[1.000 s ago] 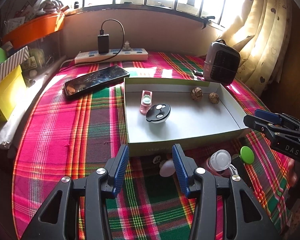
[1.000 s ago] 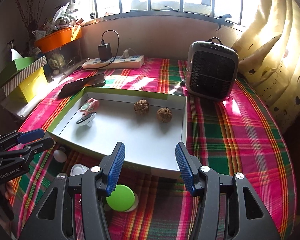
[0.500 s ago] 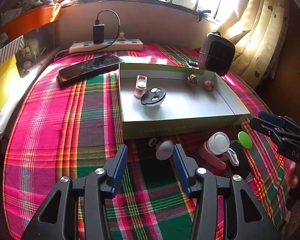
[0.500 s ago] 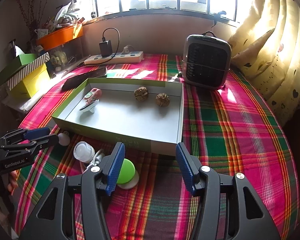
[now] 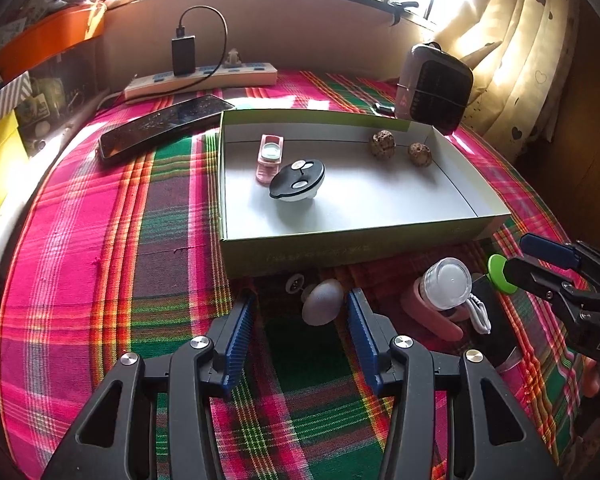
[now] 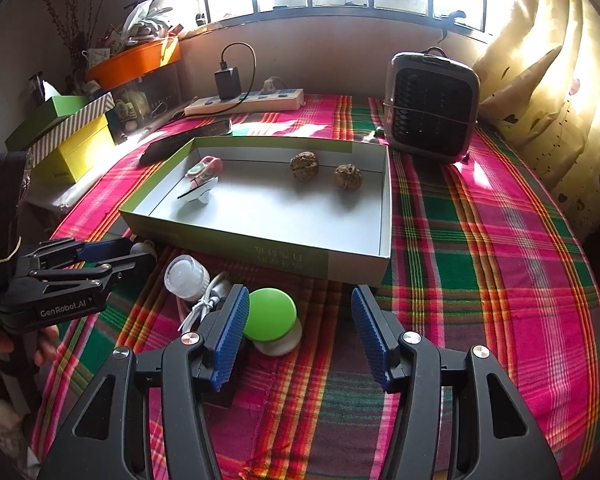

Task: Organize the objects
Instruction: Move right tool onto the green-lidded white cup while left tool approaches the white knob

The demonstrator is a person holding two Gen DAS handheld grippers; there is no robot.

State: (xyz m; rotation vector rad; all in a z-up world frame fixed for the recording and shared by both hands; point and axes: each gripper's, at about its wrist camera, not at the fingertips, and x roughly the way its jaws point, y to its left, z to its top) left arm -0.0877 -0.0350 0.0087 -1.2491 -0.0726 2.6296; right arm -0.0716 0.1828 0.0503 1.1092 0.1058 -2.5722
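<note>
Both pairs of fingers gape wide, gripping nothing; left gripper point(image 5: 300, 312) frames a grey egg-shaped object point(image 5: 323, 307); right gripper point(image 6: 298, 322) flanks a green button point(image 6: 271, 314).

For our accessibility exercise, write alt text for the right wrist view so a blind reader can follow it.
The open right gripper hovers over a plaid cloth, a green-topped disc just inside its left finger. Beyond lies a shallow box holding two walnuts and small gadgets; the left gripper enters from the left.

Printed lettering on the box's near wall point(image 6: 276, 254) is too small to read. The black item point(image 5: 496, 320) under the pink bottle point(image 5: 432, 312) is largely covered and cannot be identified. The phone point(image 6: 168, 148) is mostly hidden behind the box in the right wrist view.
</note>
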